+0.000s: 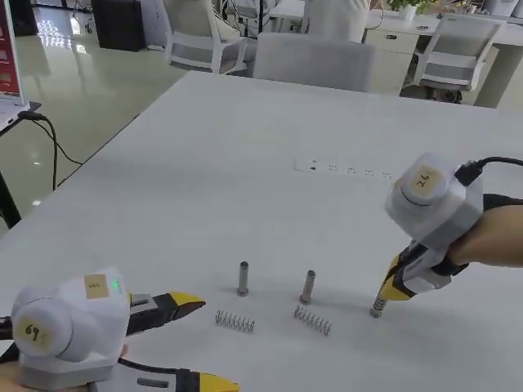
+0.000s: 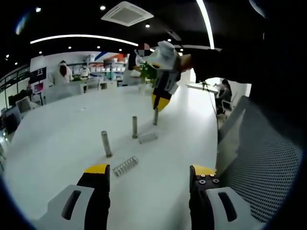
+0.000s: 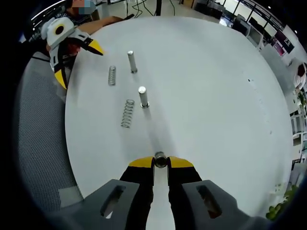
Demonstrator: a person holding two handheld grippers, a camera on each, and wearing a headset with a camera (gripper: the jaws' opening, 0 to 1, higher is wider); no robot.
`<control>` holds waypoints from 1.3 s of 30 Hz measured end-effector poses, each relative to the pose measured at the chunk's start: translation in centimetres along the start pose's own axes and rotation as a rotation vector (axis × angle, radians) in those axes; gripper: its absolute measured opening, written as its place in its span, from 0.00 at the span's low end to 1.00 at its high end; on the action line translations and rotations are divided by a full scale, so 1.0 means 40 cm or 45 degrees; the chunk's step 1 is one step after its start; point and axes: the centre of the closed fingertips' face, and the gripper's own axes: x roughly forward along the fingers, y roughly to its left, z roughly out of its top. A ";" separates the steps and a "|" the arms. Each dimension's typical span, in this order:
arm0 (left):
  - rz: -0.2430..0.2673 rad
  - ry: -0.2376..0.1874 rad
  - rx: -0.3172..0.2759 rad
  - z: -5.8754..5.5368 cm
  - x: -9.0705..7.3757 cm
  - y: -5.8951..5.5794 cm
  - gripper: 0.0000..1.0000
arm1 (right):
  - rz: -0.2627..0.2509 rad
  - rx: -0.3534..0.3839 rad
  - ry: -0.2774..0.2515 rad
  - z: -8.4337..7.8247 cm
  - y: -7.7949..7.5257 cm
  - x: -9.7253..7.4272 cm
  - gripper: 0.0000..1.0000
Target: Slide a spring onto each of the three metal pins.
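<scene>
On the white table (image 1: 245,163) stand two bare metal pins (image 1: 243,278) (image 1: 308,287). A loose spring (image 1: 235,322) lies in front of the first, and another spring (image 1: 313,320) in front of the second. My right gripper (image 1: 391,292) points down at the third pin (image 1: 377,308), where coils show at the base. In the right gripper view its jaws (image 3: 160,163) are shut on that spring, around the pin's round top. My left gripper (image 1: 204,343) hovers open at the near left, with nothing between its fingers (image 2: 149,170). The nearest spring (image 2: 126,166) lies just ahead of it.
A row of sockets (image 1: 343,170) is set in the tabletop beyond the pins. Grey and white chairs (image 1: 315,61) stand at the far edge. A mesh chair (image 2: 259,158) sits by the near edge beside me. A cable (image 1: 57,147) hangs at the left.
</scene>
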 end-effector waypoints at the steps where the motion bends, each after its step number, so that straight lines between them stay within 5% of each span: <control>1: 0.000 0.000 -0.001 0.000 0.000 0.000 0.62 | 0.001 0.003 0.001 -0.001 -0.002 0.002 0.08; 25: -0.005 0.007 0.004 0.001 -0.001 -0.004 0.61 | -0.010 -0.005 -0.003 -0.011 -0.010 0.025 0.09; 39: -0.007 0.006 0.002 0.000 -0.003 -0.005 0.61 | -0.029 -0.007 -0.038 -0.002 -0.008 0.017 0.22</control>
